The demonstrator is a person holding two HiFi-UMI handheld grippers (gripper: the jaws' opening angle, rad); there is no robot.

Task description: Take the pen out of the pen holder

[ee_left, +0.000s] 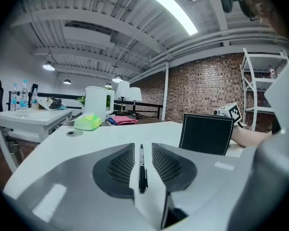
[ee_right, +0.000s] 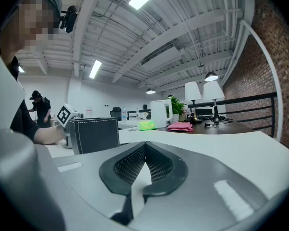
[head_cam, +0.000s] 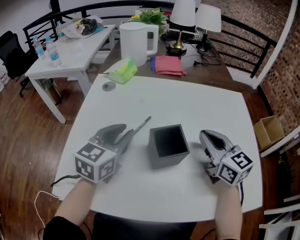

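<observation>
A black square pen holder (head_cam: 168, 145) stands upright in the middle of the white table (head_cam: 190, 109), and its inside looks empty. A slim black pen (head_cam: 141, 124) lies on the table left of it, pointing away from me. My left gripper (head_cam: 126, 133) rests low around the pen's near end. In the left gripper view the pen (ee_left: 142, 167) lies between the jaws with a gap on each side, so this gripper (ee_left: 143, 147) is open. My right gripper (head_cam: 206, 135) sits right of the holder (ee_right: 94, 134), its tips (ee_right: 145, 145) closed together on nothing.
Beyond the table's far edge are a green tissue pack (head_cam: 123, 71), a white kettle (head_cam: 135, 43), a pink cloth (head_cam: 168, 64) and two lamps (head_cam: 182, 14). A small round disc (head_cam: 108, 86) lies at the far left corner. A second white table (head_cam: 70, 49) carries bottles.
</observation>
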